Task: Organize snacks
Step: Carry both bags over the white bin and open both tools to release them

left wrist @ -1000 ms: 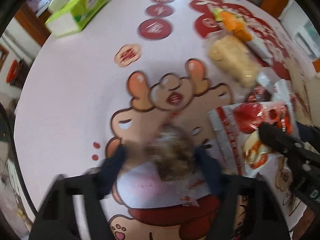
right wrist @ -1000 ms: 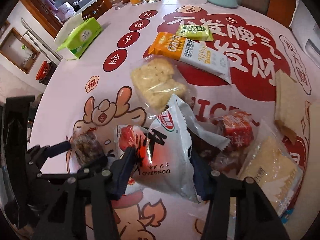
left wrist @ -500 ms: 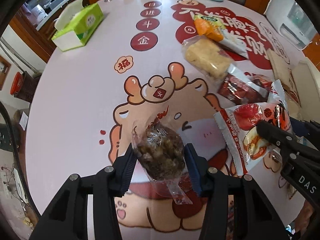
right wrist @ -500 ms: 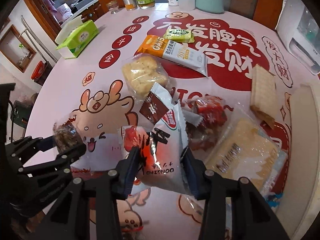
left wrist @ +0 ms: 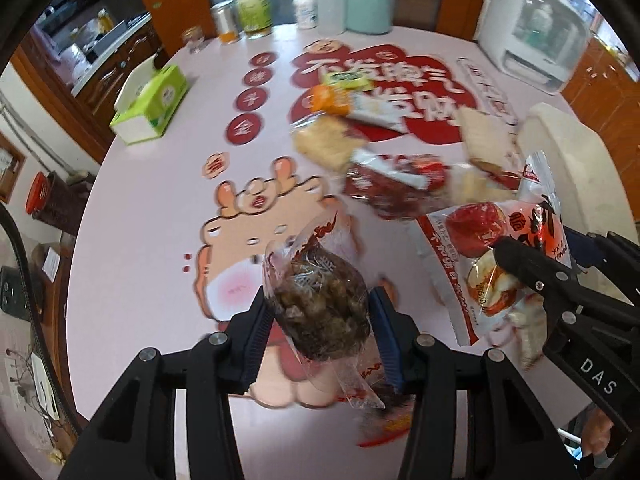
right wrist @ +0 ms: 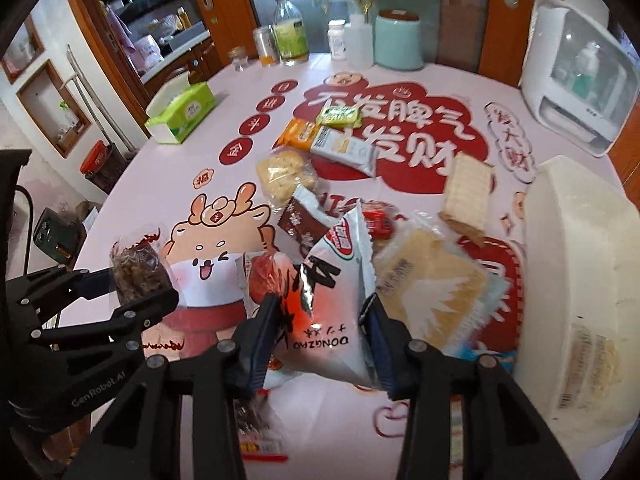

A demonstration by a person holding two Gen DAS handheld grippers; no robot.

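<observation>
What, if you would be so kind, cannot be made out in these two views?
- Left wrist view: motion blur smears the loose snack pile; no label reads.
- Left wrist view: the right tool covers part of the red-and-white snack bag.
- Right wrist view: that bag hides the packets behind it.
- Right wrist view: the white bin shows only its outer wall; contents unseen.
- Right wrist view: the left tool's dark snack packet is too small to identify.

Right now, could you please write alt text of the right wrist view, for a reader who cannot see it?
The right gripper is shut on a red and white snack bag, held above a pink printed table. At left, the left gripper clamps a clear bag of dark snacks. More snack packets and a cream bin lie beyond.
</observation>
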